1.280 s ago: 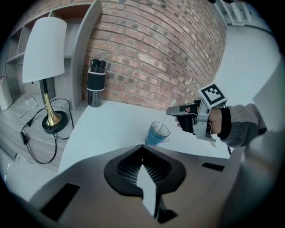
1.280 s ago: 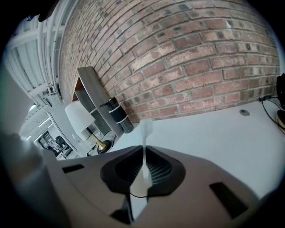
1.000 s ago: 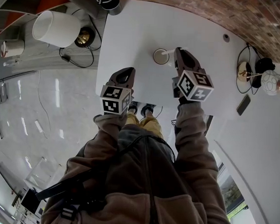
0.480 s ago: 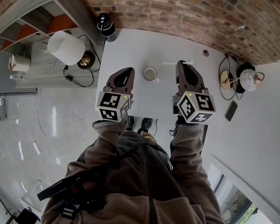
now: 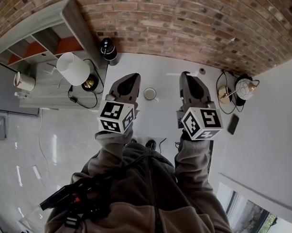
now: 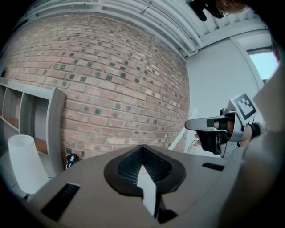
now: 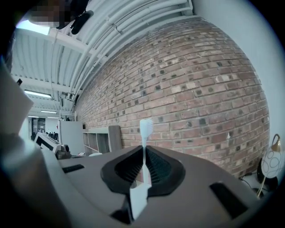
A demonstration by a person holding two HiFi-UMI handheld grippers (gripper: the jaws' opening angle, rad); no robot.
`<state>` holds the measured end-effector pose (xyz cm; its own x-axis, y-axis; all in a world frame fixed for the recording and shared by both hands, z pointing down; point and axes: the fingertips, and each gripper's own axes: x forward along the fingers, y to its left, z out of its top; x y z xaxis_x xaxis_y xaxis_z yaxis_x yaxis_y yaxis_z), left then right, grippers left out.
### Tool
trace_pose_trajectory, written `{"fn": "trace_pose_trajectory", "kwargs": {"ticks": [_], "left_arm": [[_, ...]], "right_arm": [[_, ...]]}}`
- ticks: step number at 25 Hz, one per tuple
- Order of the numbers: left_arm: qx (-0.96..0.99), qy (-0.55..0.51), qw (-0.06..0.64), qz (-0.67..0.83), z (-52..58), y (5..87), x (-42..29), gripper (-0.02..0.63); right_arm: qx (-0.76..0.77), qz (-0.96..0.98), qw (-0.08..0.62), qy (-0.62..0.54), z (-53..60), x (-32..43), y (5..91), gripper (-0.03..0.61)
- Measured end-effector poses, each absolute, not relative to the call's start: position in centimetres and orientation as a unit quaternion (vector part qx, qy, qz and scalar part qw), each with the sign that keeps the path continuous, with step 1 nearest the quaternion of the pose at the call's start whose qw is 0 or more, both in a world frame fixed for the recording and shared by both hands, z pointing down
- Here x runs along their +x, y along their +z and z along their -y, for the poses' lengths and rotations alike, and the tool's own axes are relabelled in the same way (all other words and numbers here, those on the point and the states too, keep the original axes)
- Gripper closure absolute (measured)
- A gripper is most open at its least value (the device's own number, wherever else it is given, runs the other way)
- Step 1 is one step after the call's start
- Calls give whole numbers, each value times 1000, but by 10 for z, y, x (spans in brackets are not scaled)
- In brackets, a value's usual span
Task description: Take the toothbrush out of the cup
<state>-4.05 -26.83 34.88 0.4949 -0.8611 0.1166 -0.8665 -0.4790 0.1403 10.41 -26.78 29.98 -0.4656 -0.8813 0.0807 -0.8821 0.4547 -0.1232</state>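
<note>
While we hold 2 grippers over the bench [image 5: 159, 66], the right gripper [image 7: 144, 150] has its fingers grasping the toothbrush [image 7: 145, 126] low on its handle, bristles up, apart from the cup [image 5: 150, 93]. Left gripper [image 6: 142, 151] fingers are clenched together. Cup stands on the bench between both grippers. Brick wall [image 5: 187, 24] lies beyond.

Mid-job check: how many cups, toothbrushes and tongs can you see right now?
Cup: 1
Toothbrush: 1, clamped in the right tongs
Tongs: 2, counting the left tongs, shut and empty
Total: 4
</note>
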Motion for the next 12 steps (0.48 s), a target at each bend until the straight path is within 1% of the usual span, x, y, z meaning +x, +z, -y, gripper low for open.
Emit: {"fn": "trace_pose_trajectory", "kwargs": {"ticks": [12], "left_arm": [[866, -28, 14, 500, 271, 268, -40, 611]], "right_arm": [[503, 864, -16, -11, 255, 86, 232, 557]]}}
